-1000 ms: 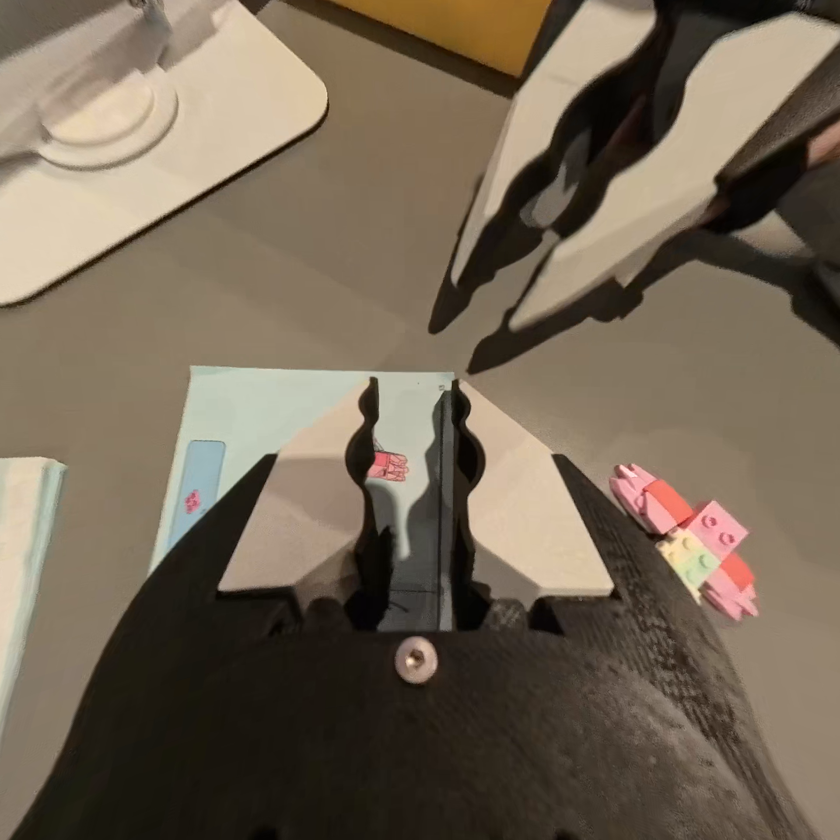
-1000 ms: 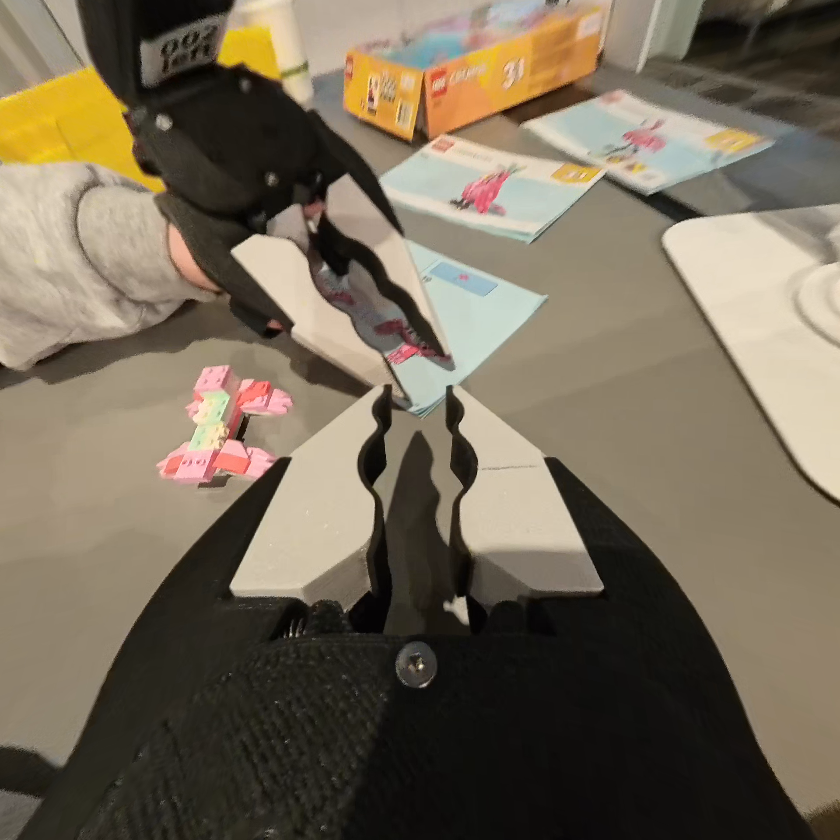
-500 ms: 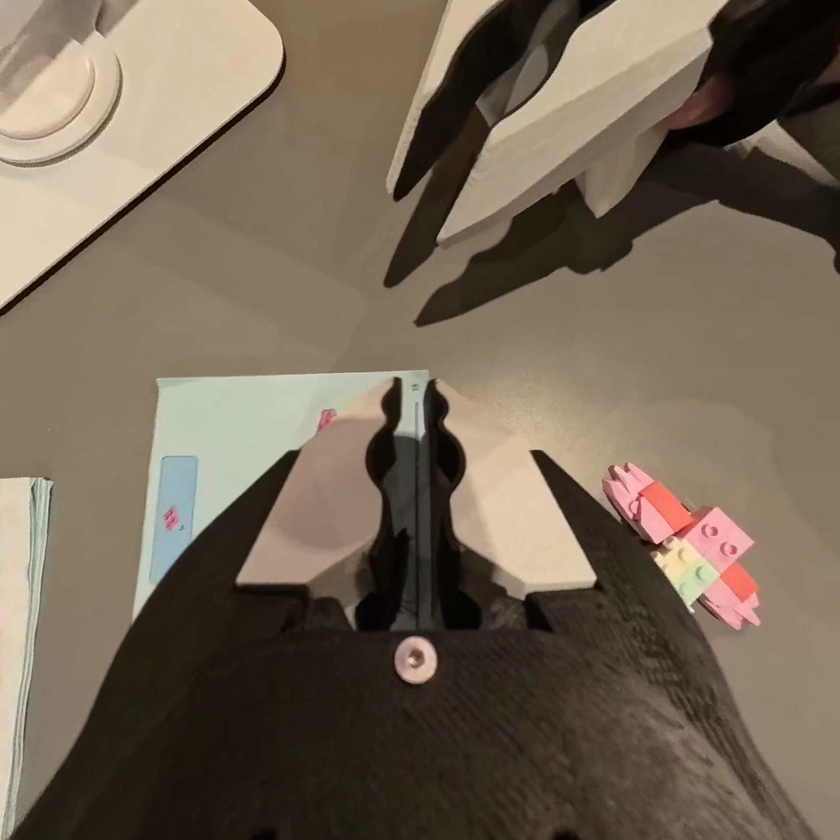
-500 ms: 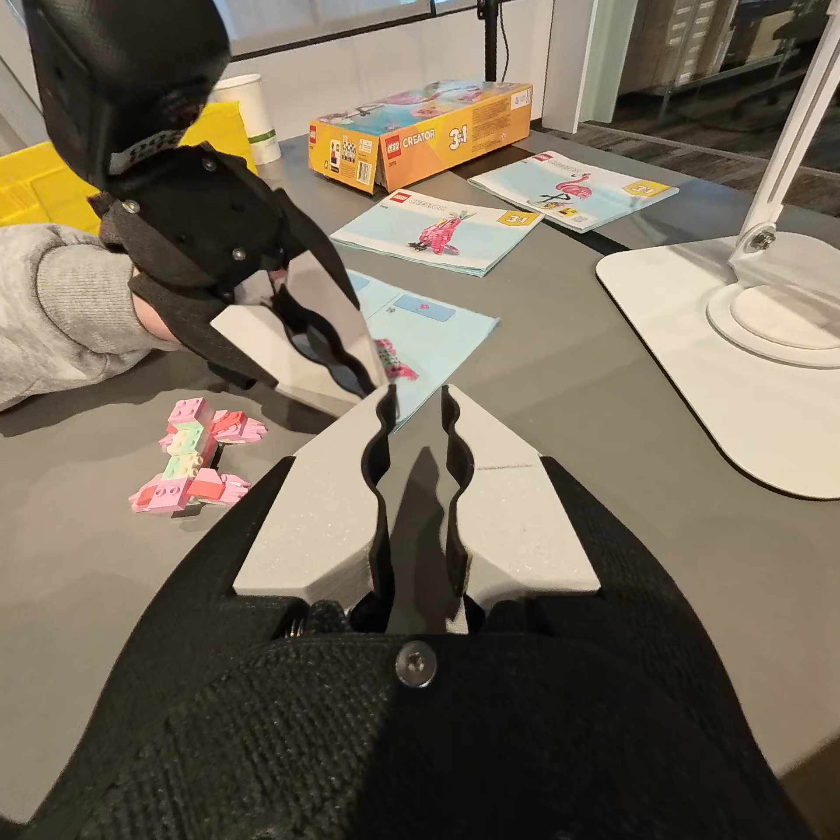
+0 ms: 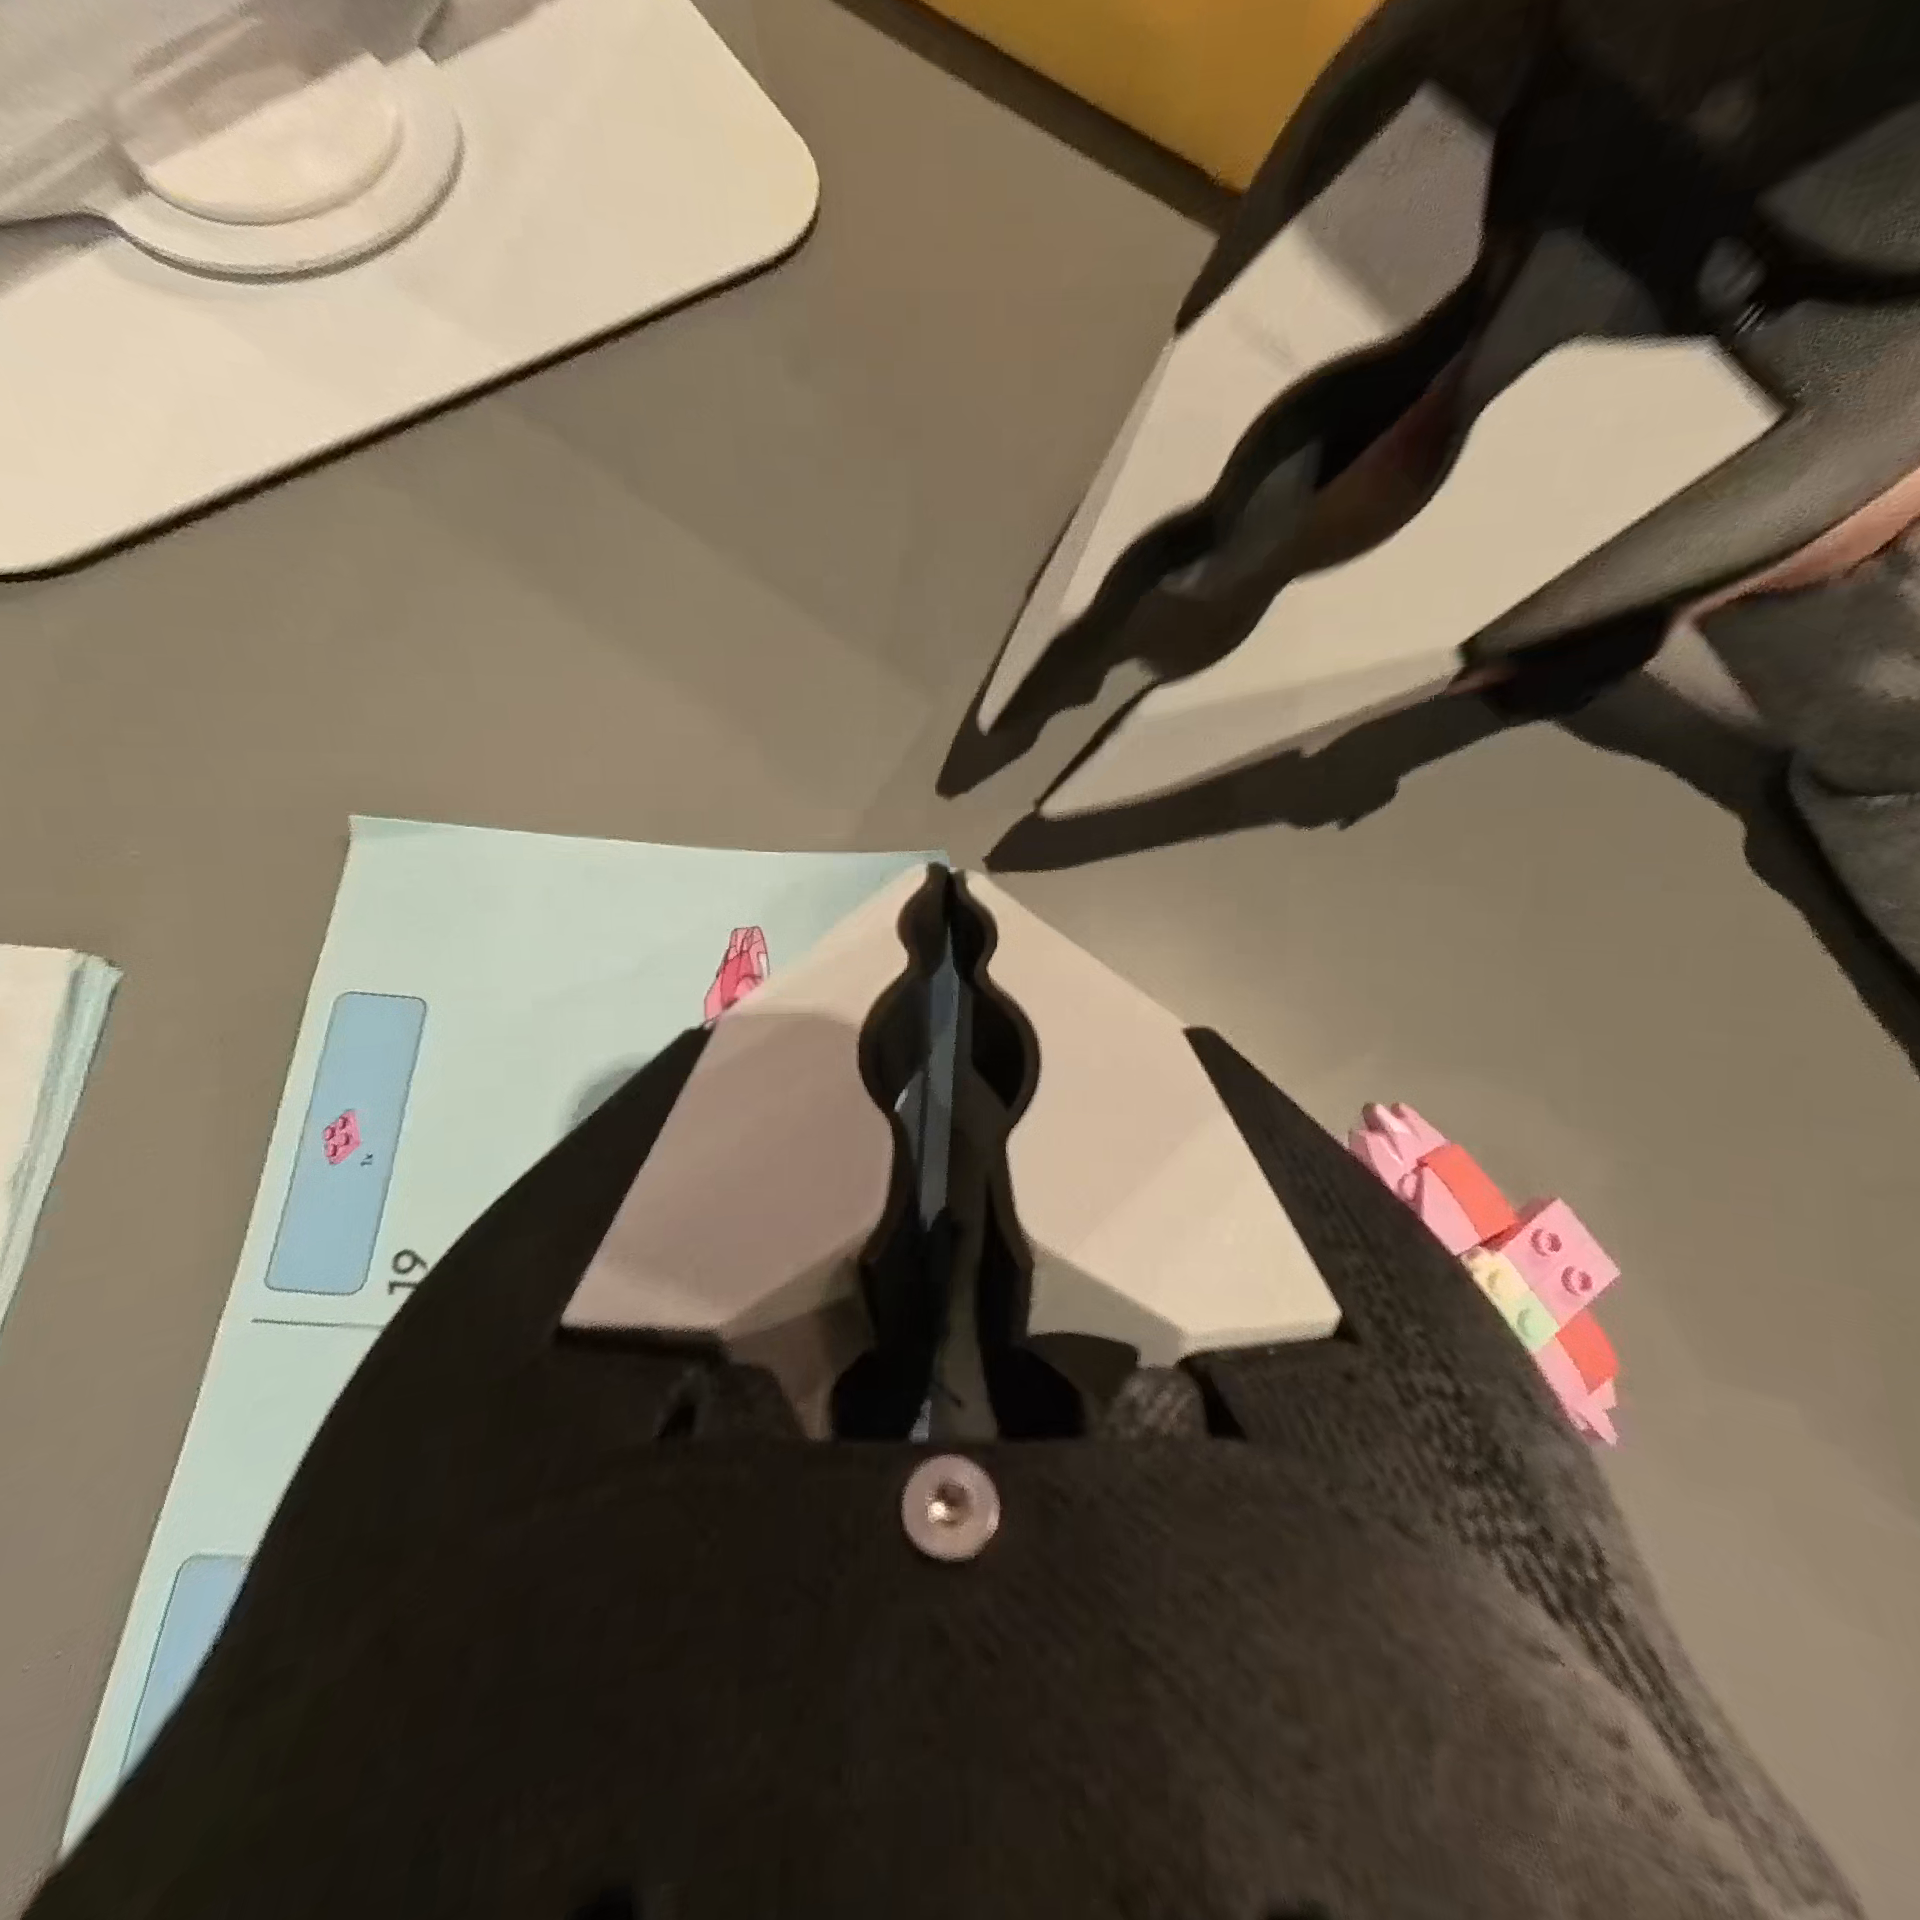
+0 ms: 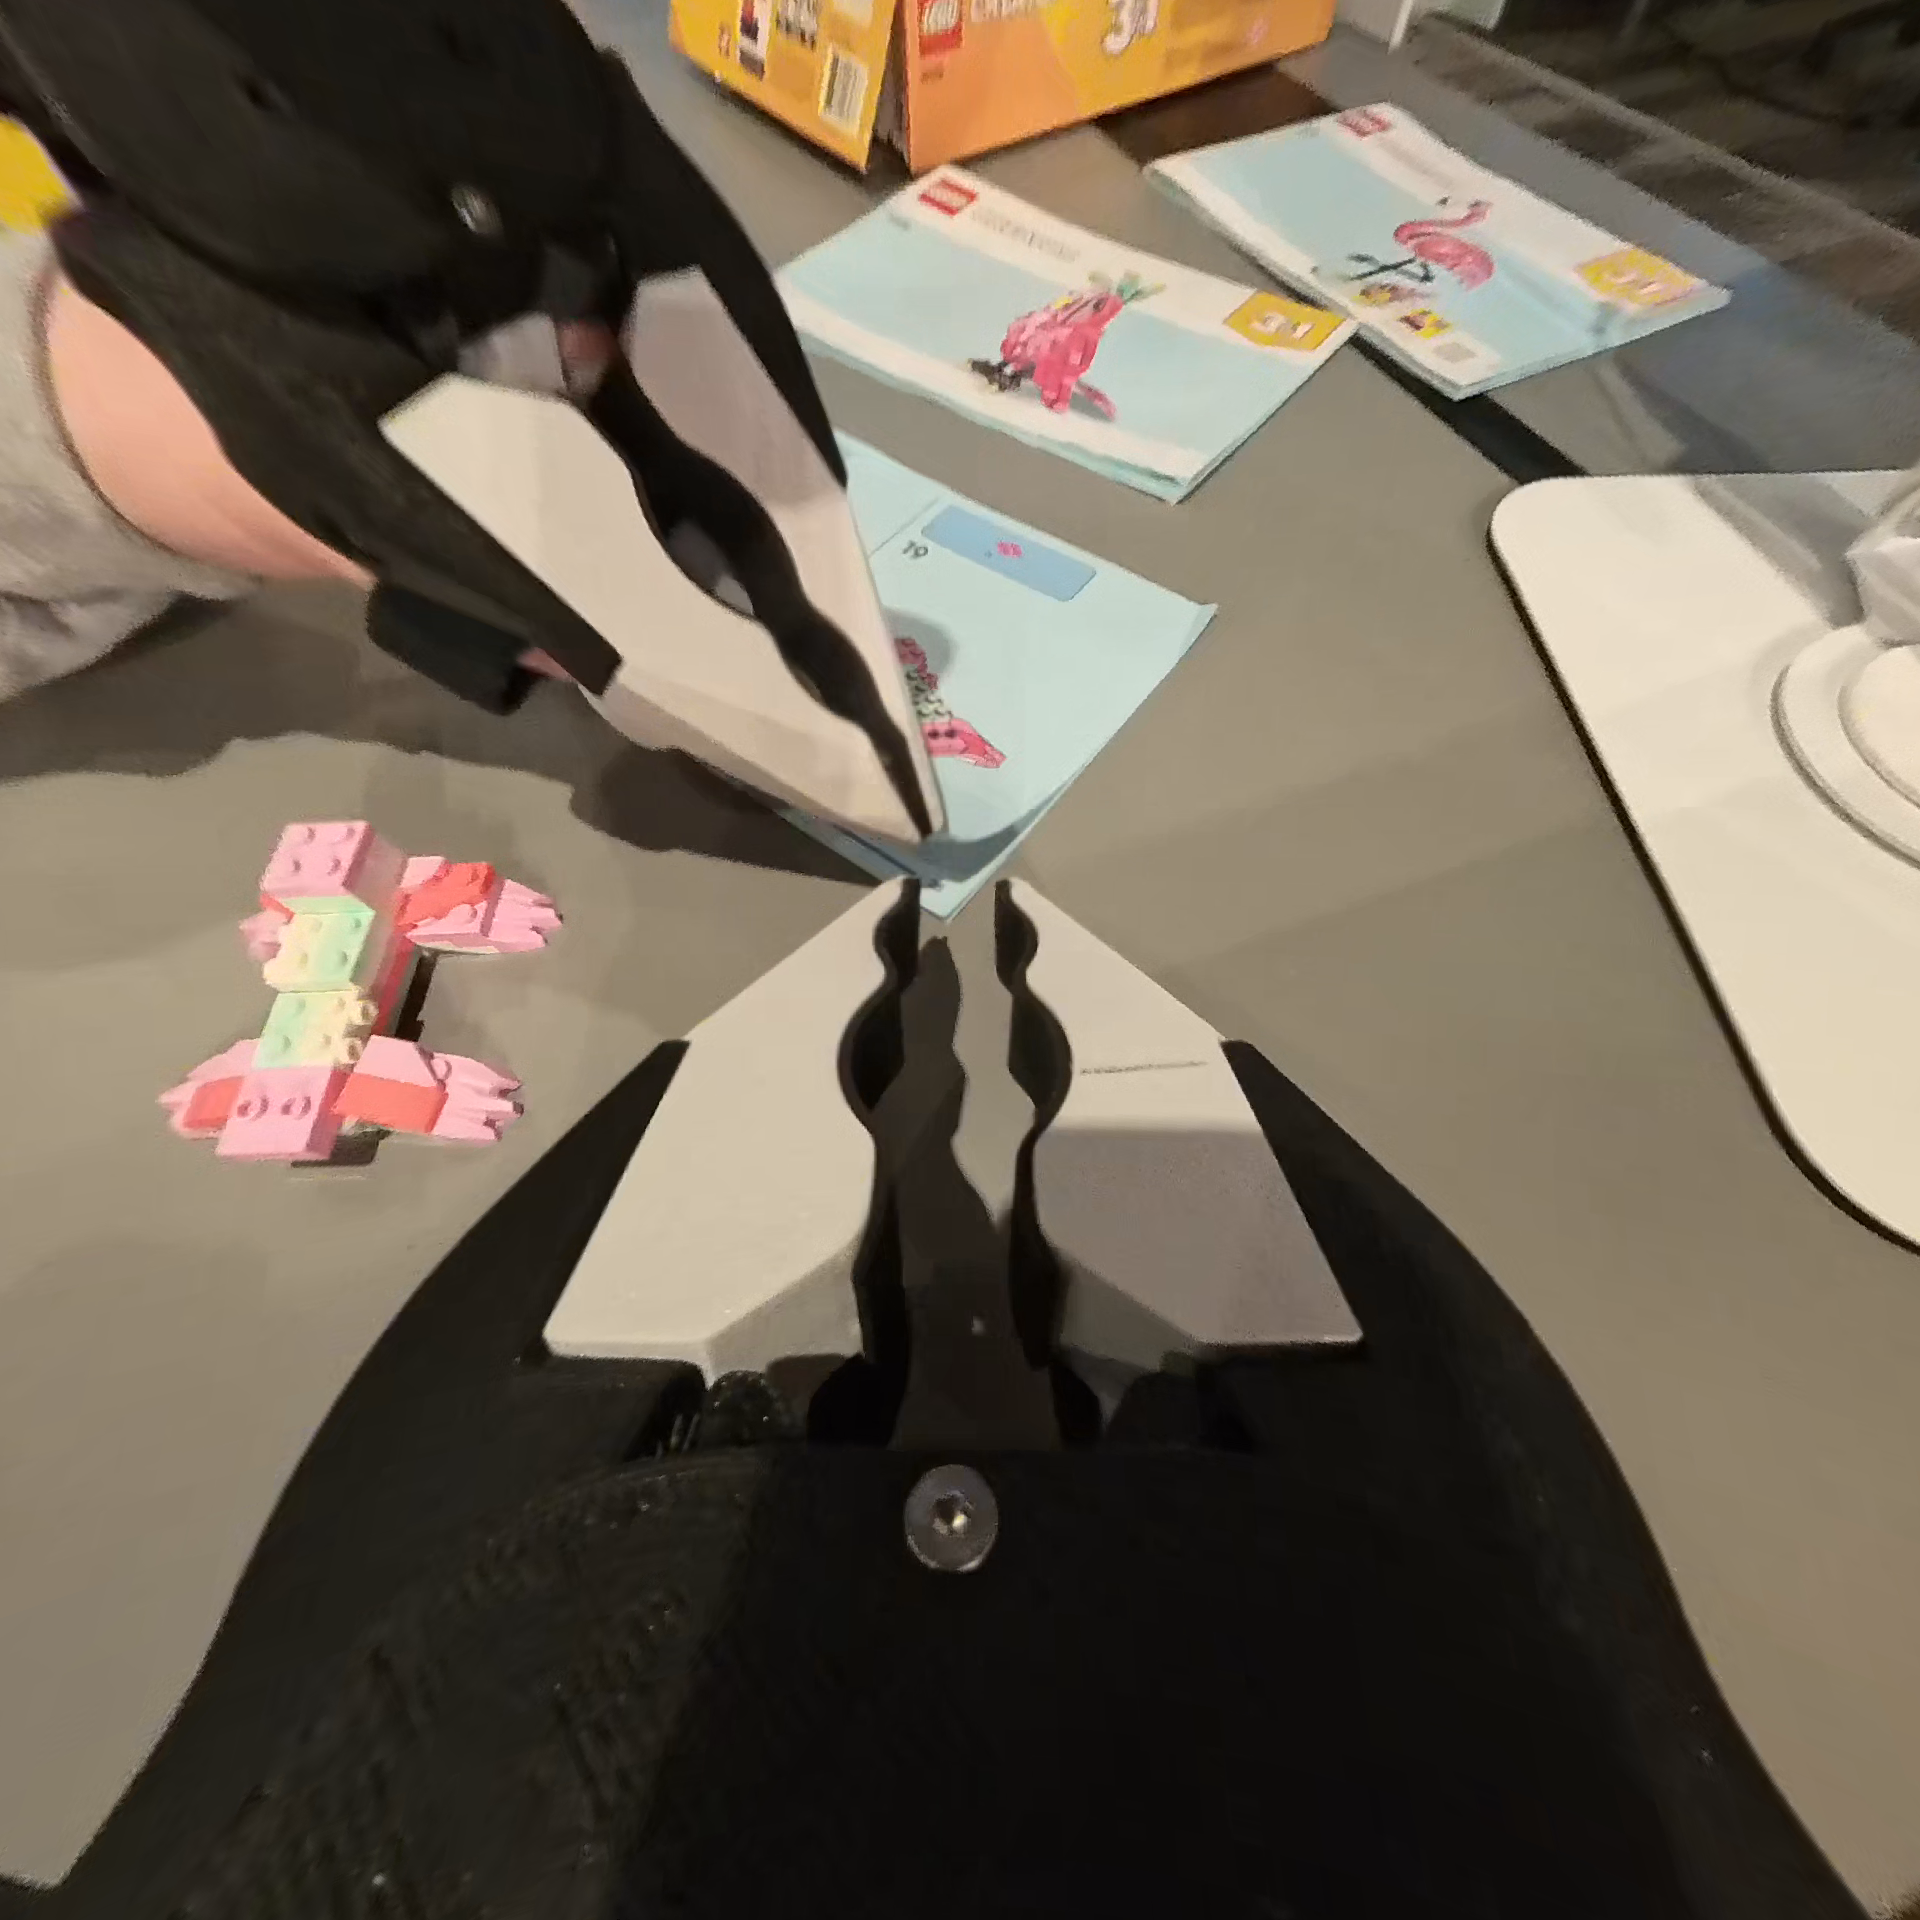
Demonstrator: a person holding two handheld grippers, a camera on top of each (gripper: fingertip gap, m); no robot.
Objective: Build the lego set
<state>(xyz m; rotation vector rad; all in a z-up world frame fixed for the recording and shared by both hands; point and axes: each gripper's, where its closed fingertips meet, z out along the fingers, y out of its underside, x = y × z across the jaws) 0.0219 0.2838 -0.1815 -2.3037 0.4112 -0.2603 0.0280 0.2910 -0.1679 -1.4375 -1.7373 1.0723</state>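
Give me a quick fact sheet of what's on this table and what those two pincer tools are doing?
left gripper: shut, tips at the corner of the open instruction booklet; whether it pinches a page is unclear
right gripper: open, empty, tips near that same corner
lego model: pink, red and pale green, part-built, untouched on the grey table
closed booklets: two, farther back
box: orange, behind them
lamp base: white

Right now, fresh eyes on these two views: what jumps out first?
The two tools meeting tip to tip over the corner of the open light-blue instruction booklet: the left tool looks pinched shut on the page corner, the right tool slightly open just short of it. Next, the pink, red and pastel lego build, lying untouched on the grey table beside the left tool.
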